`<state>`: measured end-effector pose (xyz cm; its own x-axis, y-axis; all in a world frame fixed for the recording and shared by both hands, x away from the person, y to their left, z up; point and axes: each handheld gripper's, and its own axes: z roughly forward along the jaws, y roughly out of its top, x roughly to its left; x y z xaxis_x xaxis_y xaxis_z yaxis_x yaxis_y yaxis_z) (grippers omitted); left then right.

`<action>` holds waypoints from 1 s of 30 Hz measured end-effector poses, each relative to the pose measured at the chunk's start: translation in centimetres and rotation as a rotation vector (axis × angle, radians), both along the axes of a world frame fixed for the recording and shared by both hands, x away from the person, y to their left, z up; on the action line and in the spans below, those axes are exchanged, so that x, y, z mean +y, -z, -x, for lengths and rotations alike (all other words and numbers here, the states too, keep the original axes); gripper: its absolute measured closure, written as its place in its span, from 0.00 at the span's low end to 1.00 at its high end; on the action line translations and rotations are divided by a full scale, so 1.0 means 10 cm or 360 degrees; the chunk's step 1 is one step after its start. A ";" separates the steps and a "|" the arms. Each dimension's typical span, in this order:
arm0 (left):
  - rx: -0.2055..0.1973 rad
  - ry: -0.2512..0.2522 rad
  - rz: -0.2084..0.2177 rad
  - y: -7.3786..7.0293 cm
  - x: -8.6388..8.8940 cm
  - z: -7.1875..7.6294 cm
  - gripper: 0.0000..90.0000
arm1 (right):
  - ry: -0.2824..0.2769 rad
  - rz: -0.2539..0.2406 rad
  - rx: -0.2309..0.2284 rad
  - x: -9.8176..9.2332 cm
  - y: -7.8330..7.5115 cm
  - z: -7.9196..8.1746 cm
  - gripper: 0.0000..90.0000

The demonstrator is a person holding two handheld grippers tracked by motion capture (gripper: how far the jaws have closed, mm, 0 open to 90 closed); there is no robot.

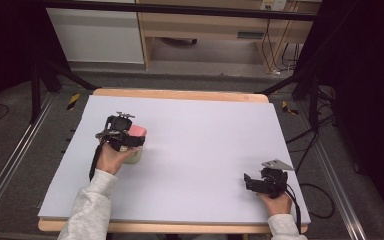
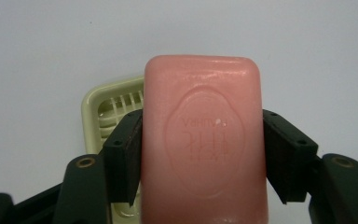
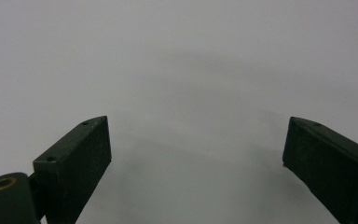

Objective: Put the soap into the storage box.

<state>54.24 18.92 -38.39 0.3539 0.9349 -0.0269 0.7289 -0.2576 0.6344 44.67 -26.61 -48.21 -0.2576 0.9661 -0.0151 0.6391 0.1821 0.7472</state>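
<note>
Soap bar (image 2: 203, 140), pink with an embossed oval stamp, sits clamped between the two black jaws of the left gripper (image 2: 203, 156), one pad pressing each long side. Bar held above a pale yellow-green soap dish (image 2: 103, 109) with a slotted floor; the dish lies behind and beneath the bar, partly hidden by it. In the high view the left gripper (image 1: 125, 134) is over the left part of the table (image 1: 205, 150), pink bar (image 1: 138, 130) at its tip, dish (image 1: 135, 155) just under the hand (image 1: 114, 156). Grey sleeve (image 1: 87, 210) runs back from that hand.

Right gripper (image 3: 196, 154): jaws spread wide, nothing between them, plain grey-white surface (image 3: 177, 70) beyond. High view puts the right gripper (image 1: 266, 181) near the table's front right corner, well apart from the soap.
</note>
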 end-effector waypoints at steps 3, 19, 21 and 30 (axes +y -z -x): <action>-0.0006 -0.0013 0.0007 0.01 0.02 -0.03 0.41 | 0.0001 0.0002 -0.0002 0.00 0.00 0.00 0.09; 0.0018 -0.0073 0.0019 0.16 0.12 -0.14 0.41 | -0.0002 -0.0002 0.0005 0.01 0.00 0.00 0.09; 0.0023 -0.0079 0.0013 0.17 0.13 -0.15 0.41 | -0.0003 0.0002 0.0006 0.01 0.00 0.00 0.09; 0.0050 -0.0123 0.0016 0.30 0.20 -0.16 0.41 | -0.0007 0.0003 0.0008 0.01 0.00 0.00 0.09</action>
